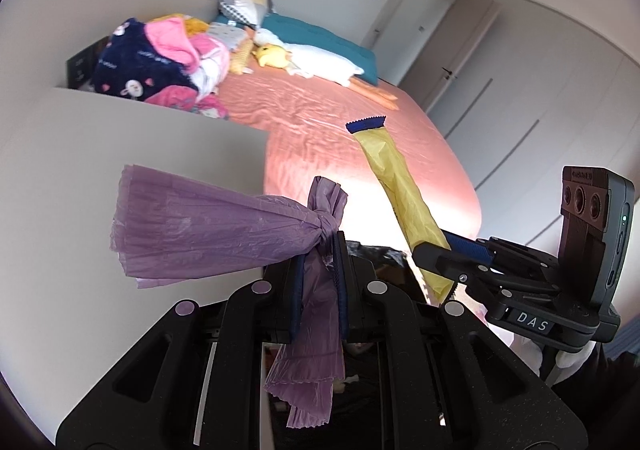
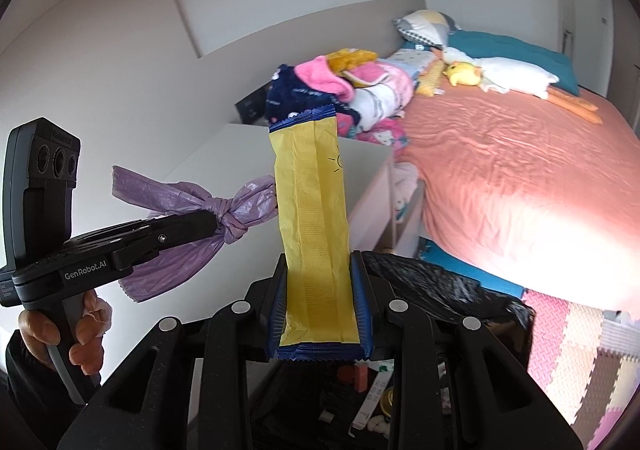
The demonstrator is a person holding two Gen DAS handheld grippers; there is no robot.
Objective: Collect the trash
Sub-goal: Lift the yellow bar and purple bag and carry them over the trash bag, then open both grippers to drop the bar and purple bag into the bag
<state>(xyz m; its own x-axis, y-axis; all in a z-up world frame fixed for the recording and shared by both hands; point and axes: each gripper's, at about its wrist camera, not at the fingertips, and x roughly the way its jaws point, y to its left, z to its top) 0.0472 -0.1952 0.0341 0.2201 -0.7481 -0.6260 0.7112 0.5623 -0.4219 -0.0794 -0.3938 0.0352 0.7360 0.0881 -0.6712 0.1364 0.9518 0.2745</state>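
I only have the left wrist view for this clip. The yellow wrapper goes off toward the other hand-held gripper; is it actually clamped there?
Observer: Yes. In the right wrist view the yellow wrapper stands upright between the blue pads of the right hand-held gripper, pinched at its sides.
Operator: Anything printed on it?
Observer: A small drawn sun shows near its top right edge.
Operator: What is under that hand-held gripper?
Observer: An open bin lined with a black bag, with scraps inside.
Operator: Is my purple bag visible from there?
Observer: Yes, the knotted purple bag hangs from the left hand-held gripper, whose handle a hand holds.
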